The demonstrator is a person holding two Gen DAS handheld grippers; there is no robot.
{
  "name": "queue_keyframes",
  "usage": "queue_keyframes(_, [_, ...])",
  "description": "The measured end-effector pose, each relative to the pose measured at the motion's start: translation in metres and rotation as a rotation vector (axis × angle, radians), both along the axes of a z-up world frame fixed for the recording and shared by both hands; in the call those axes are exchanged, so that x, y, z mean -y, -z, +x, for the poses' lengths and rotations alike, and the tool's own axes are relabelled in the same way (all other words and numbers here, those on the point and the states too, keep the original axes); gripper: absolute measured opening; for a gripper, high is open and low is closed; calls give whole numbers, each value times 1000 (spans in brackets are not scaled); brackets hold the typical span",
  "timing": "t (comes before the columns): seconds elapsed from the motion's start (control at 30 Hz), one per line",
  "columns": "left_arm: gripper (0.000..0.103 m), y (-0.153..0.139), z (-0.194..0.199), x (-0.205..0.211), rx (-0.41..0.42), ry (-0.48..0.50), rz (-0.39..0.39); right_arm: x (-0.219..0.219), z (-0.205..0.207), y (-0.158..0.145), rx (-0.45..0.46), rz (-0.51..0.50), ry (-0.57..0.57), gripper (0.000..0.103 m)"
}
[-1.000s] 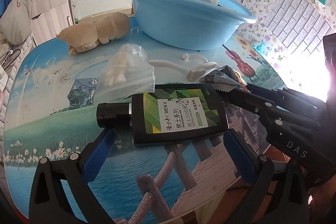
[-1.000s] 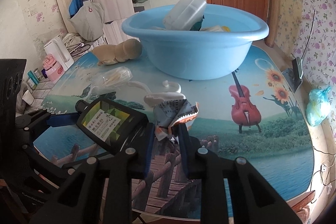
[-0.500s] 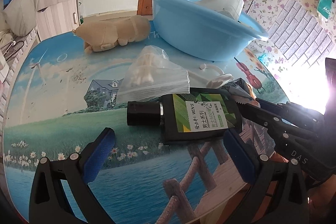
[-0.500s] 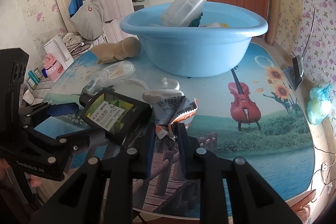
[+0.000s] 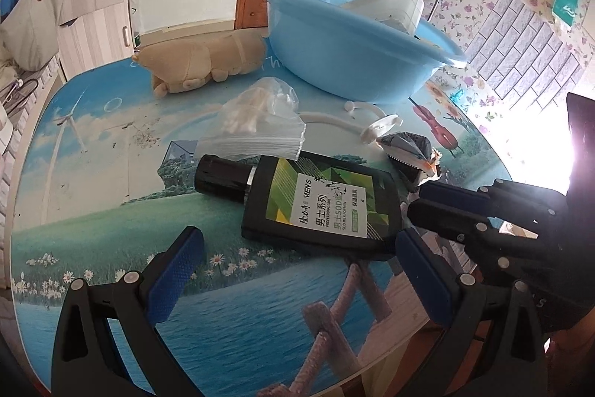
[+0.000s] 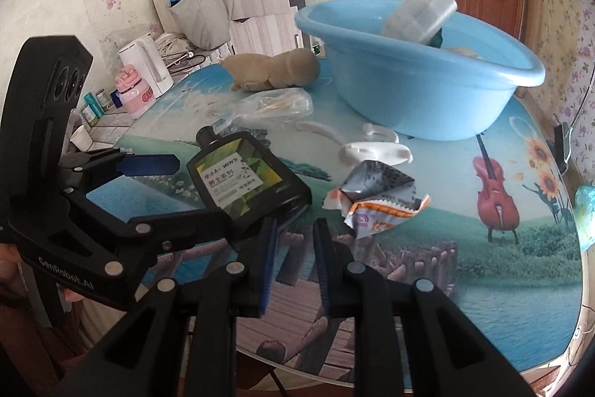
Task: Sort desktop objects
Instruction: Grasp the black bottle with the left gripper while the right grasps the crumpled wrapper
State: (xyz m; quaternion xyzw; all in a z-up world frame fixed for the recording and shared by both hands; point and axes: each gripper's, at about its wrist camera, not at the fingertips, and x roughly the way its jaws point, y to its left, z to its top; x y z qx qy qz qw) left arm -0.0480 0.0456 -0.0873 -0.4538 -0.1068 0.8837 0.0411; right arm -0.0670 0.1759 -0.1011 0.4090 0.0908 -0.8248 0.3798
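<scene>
Lying flat near the front edge of the round table (image 5: 93,181), the black men's lotion bottle (image 5: 319,203) points its cap toward the left edge. The left gripper (image 5: 297,259) hovers just in front of it, jaws spread wide with nothing between them. The right gripper (image 6: 293,229) has its jaws drawn nearly together and empty; a crumpled snack wrapper (image 6: 375,199) lies just beyond its tips, apart from the pads. A clear bag of cotton swabs (image 5: 253,125) overlaps the bottle's shoulder. Toward the far edge stand a blue basin (image 5: 346,62), a clear plastic container (image 6: 420,13) leaning inside it, and a tan plush toy (image 5: 204,62).
</scene>
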Motion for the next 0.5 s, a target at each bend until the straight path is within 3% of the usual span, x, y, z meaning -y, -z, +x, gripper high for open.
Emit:
queue_keyframes(0.23, [103, 3, -9, -12, 17, -30, -19, -29, -7, -14, -17, -33, 100, 21])
queue_keyframes(0.33, [103, 3, -15, -16, 26, -39, -20, -39, -11, -16, -22, -37, 144, 33])
queue_keyframes(0.4, [103, 3, -17, -21, 30, -29, -27, -45, -14, -15, -17, -46, 173, 48])
queue_keyframes(0.5, [103, 4, -17, -26, 29, -9, -75, -48, -20, -14, -1, -71, 195, 58])
